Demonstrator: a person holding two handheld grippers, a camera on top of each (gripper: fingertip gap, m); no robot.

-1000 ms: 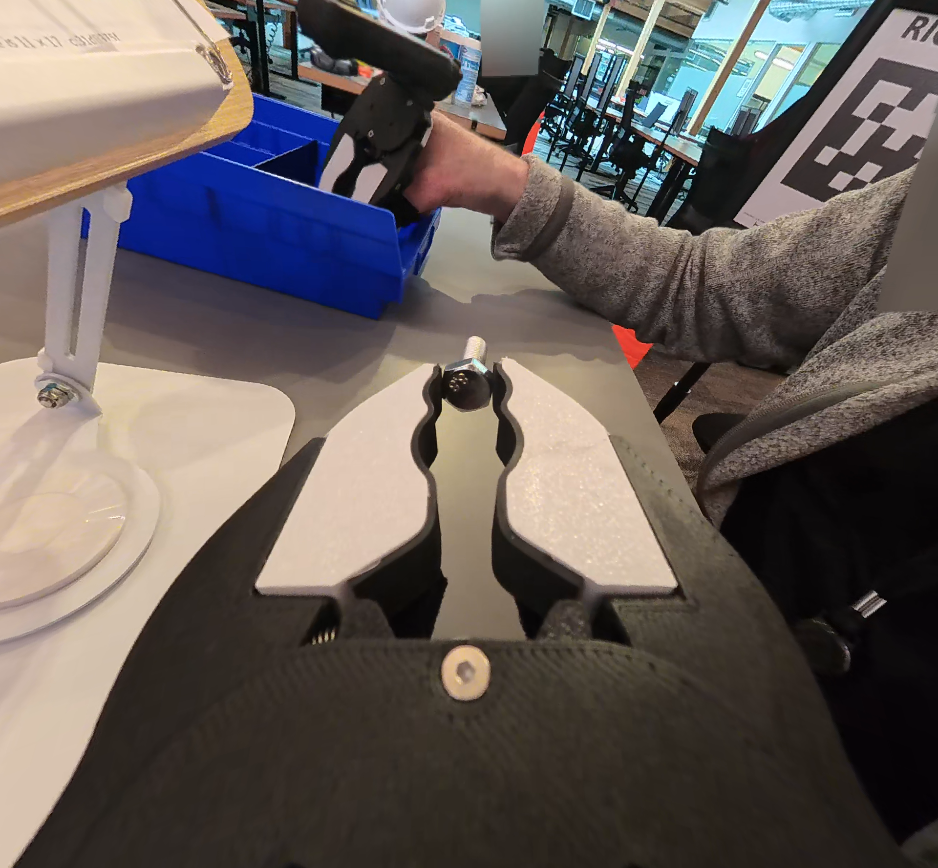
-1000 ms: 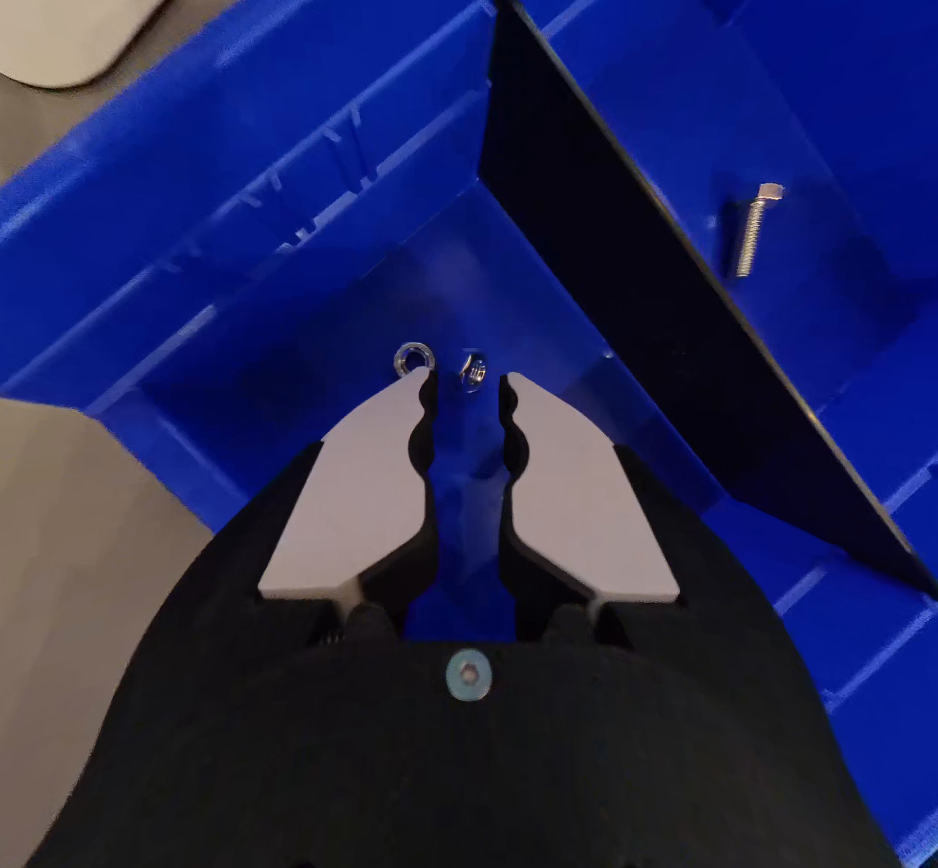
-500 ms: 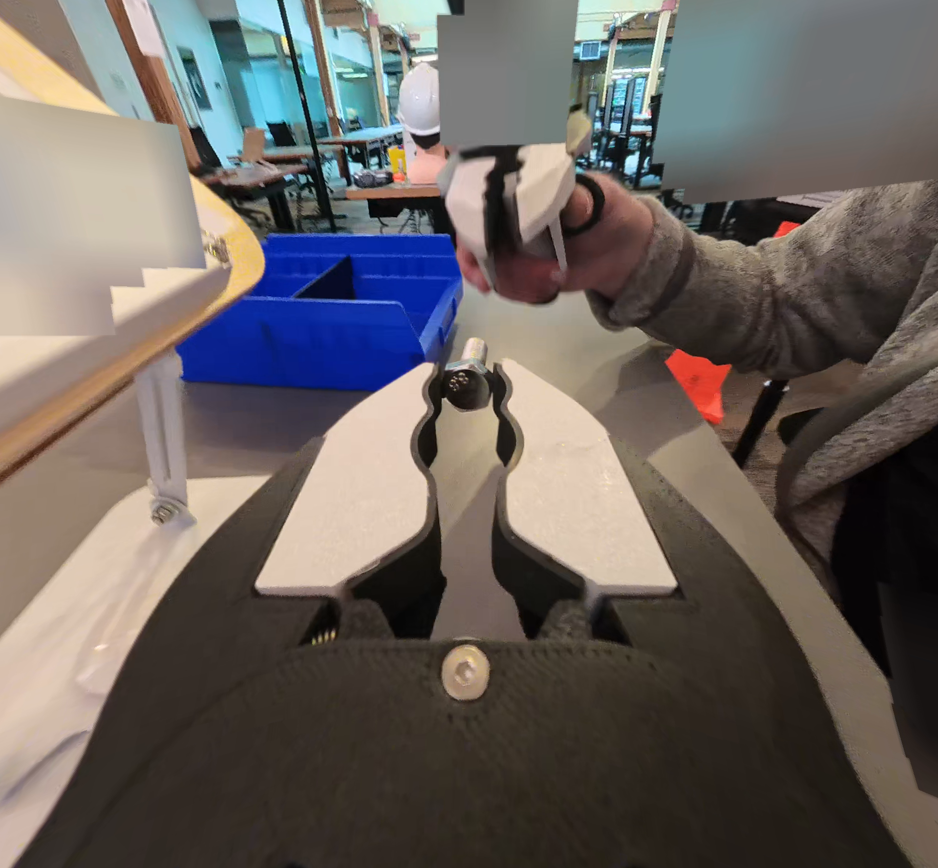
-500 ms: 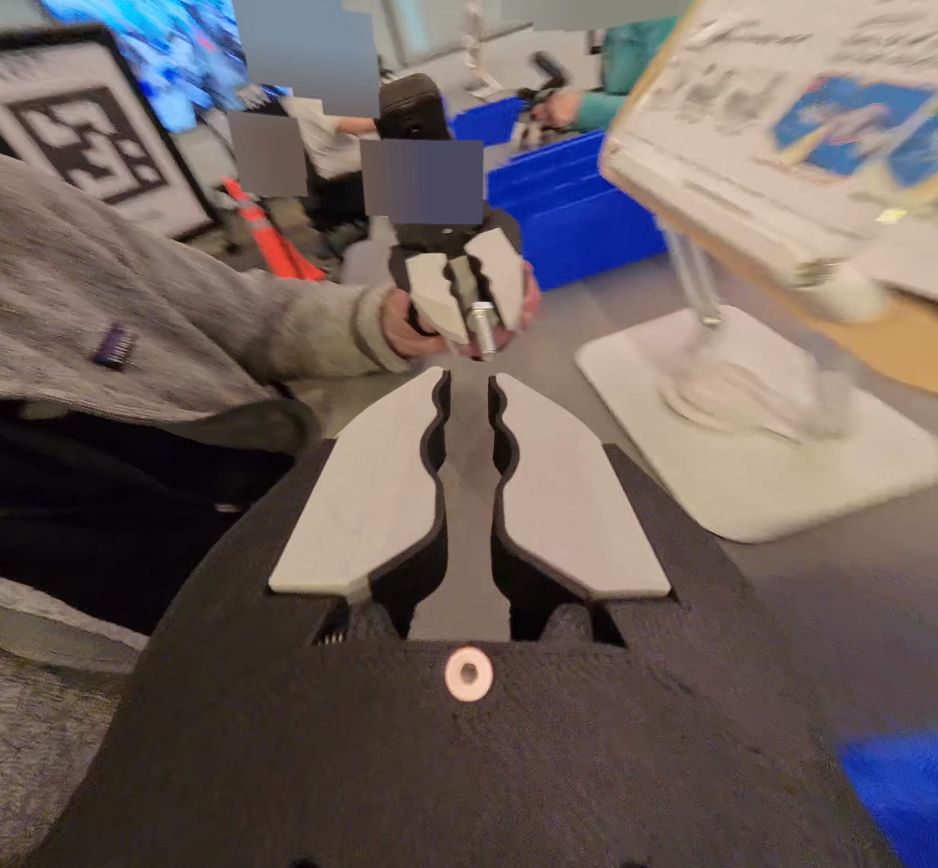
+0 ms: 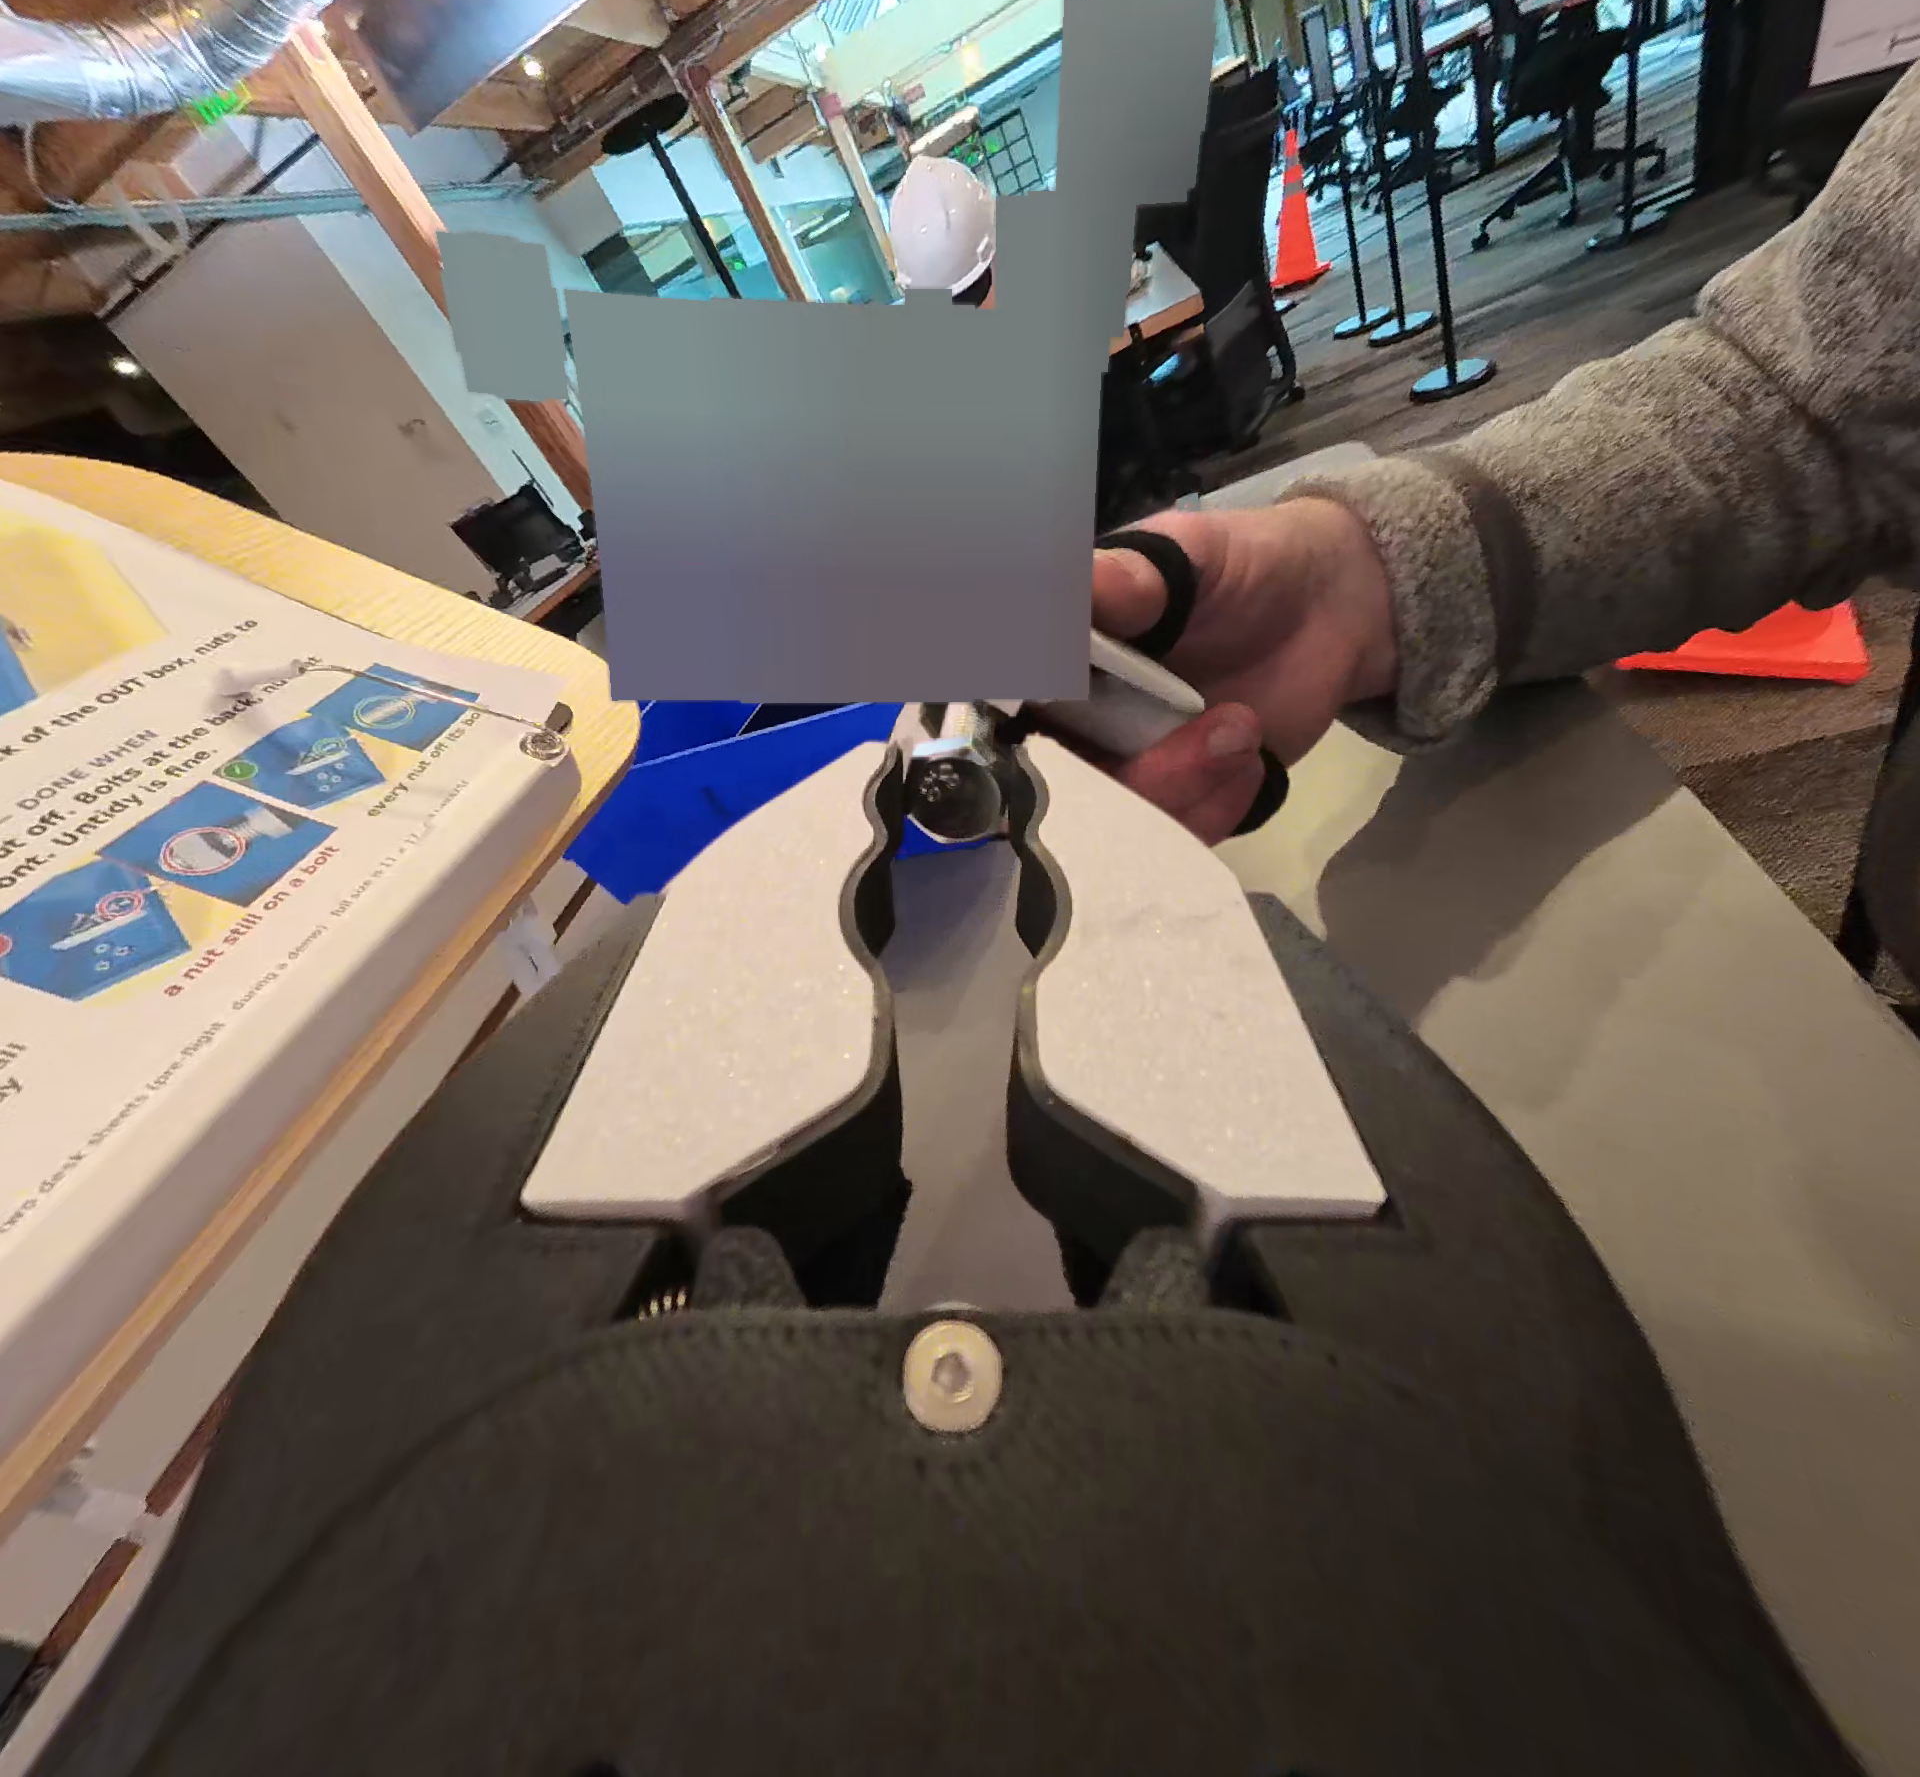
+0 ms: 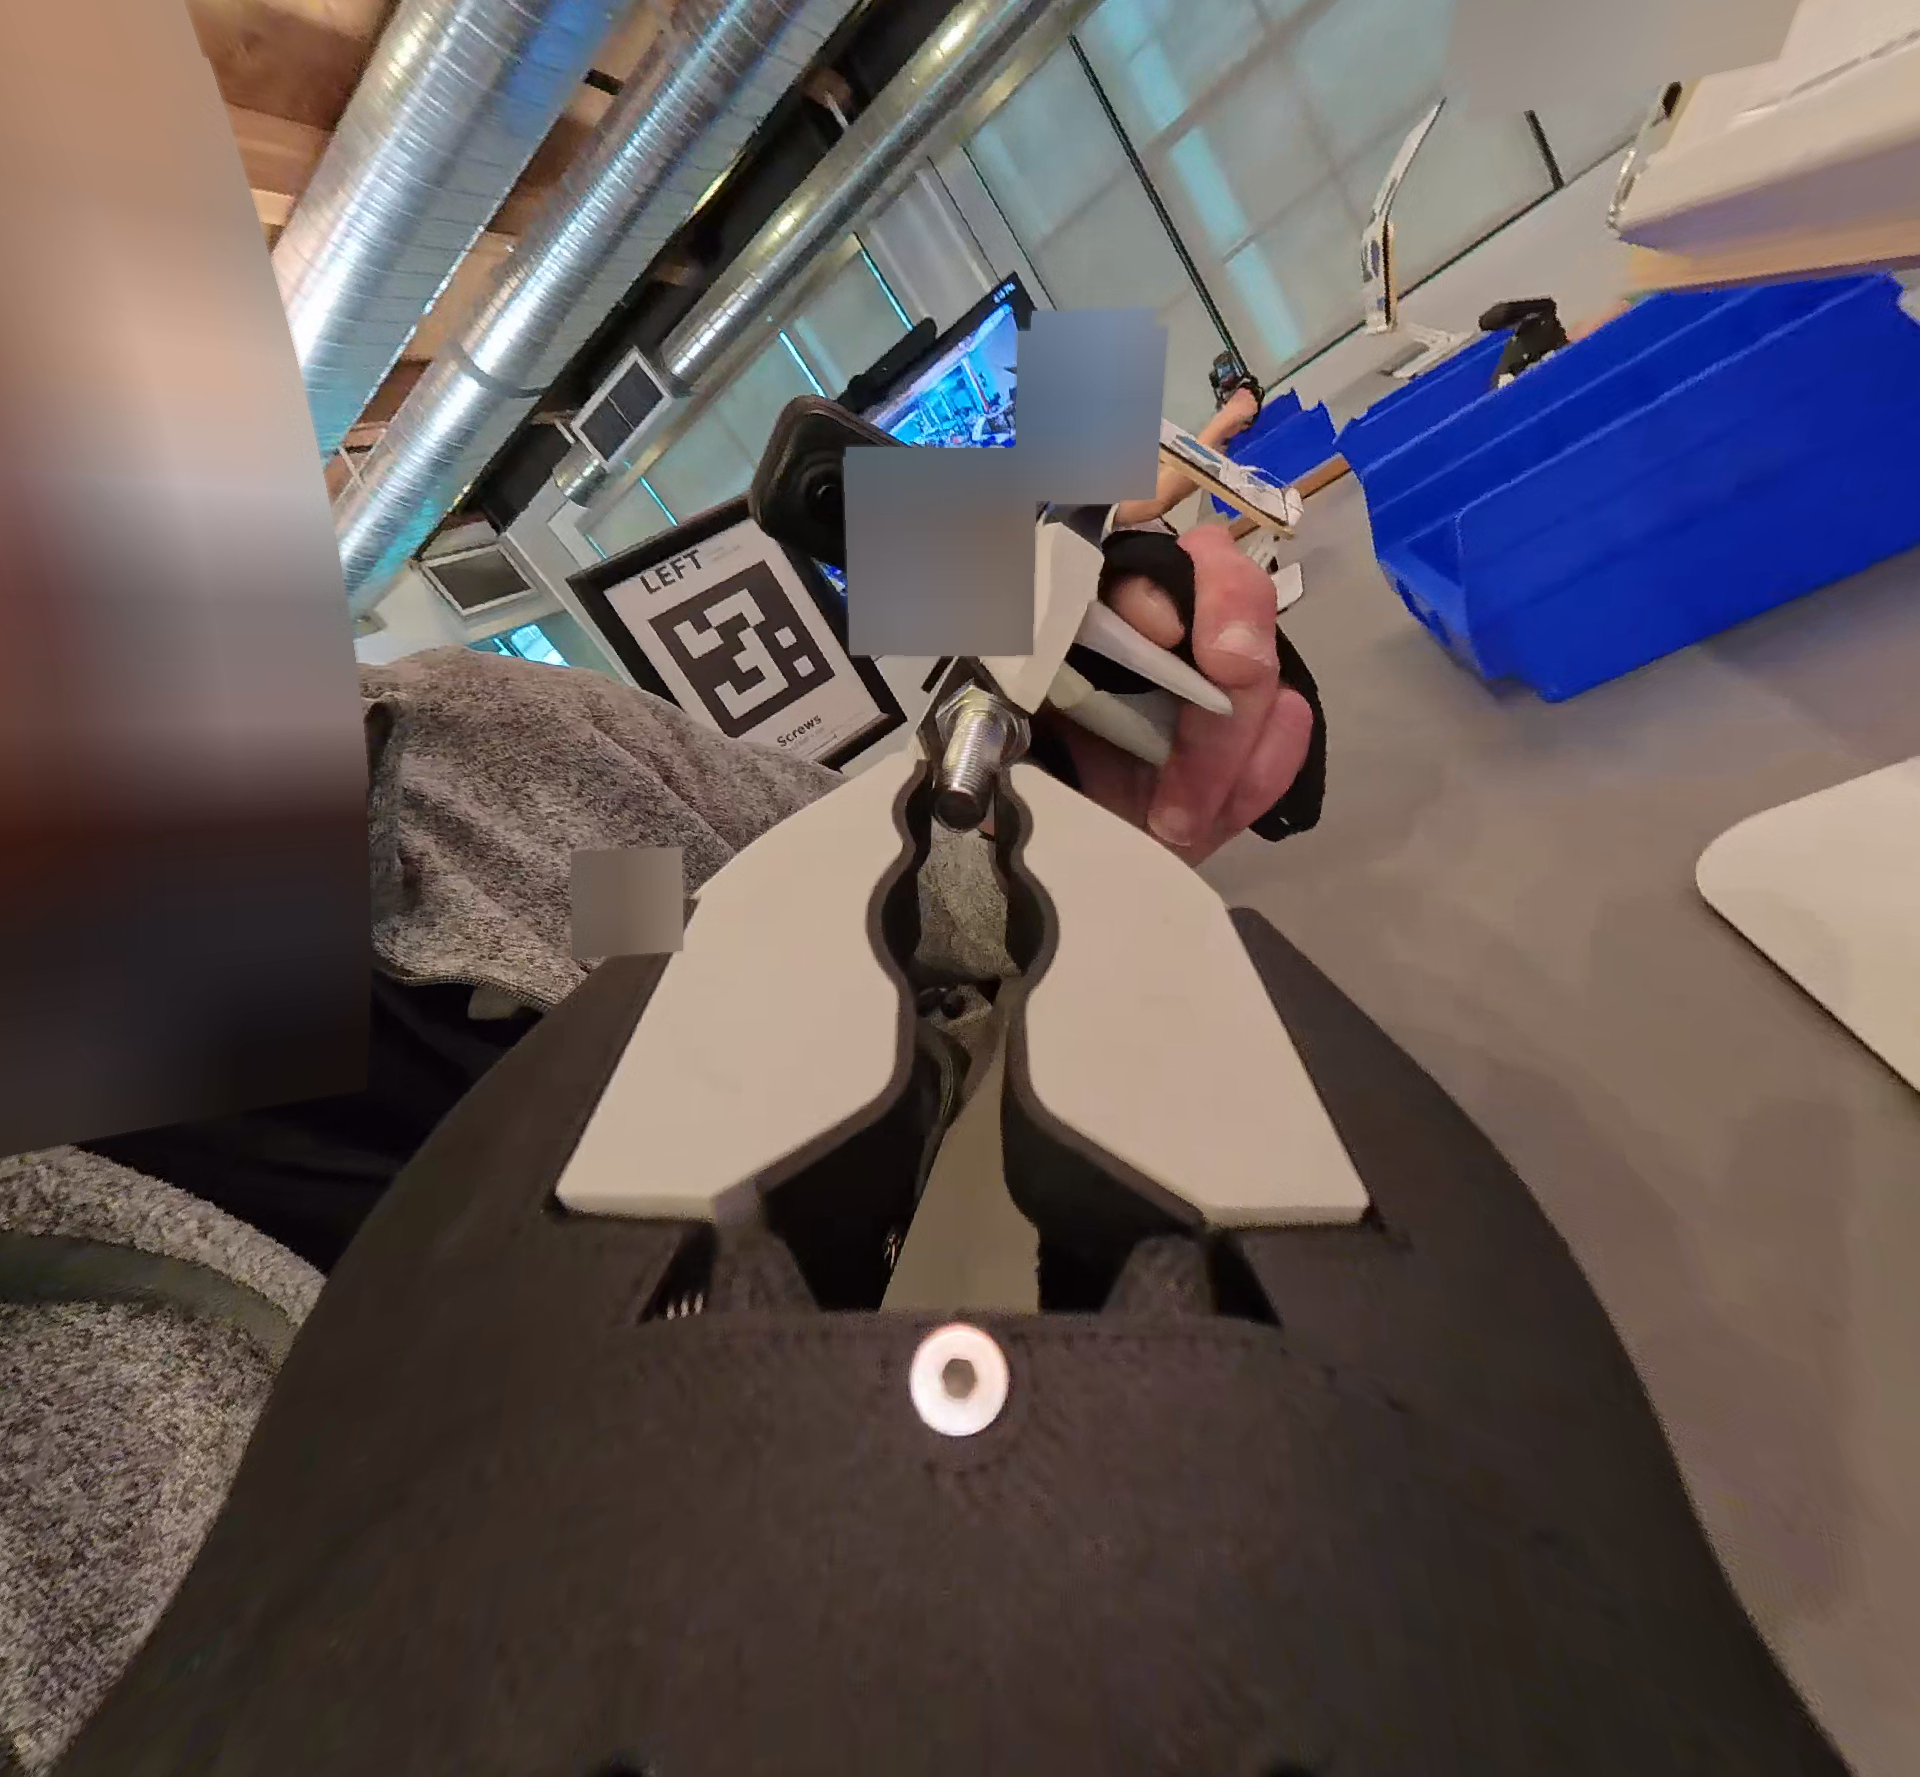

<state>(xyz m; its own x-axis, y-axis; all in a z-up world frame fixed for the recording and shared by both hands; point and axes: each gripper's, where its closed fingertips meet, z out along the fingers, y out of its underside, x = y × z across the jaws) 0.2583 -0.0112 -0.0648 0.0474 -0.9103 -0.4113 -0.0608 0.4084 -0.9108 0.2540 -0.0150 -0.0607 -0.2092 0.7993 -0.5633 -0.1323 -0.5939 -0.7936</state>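
Grey table (image 5: 1558,948) under an open office ceiling fills the left wrist view, where the left gripper (image 5: 954,797) clamps the hex head of a silver bolt (image 5: 951,787), a blue bin (image 5: 727,792) behind. From the right wrist view, the right gripper (image 6: 961,797) sits narrowly parted around the bolt's threaded tip (image 6: 961,792); whether its pads press the thread, I cannot tell.

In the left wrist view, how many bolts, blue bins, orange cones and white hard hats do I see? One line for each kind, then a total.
Bolt: 1
Blue bin: 1
Orange cones: 2
White hard hat: 1
Total: 5
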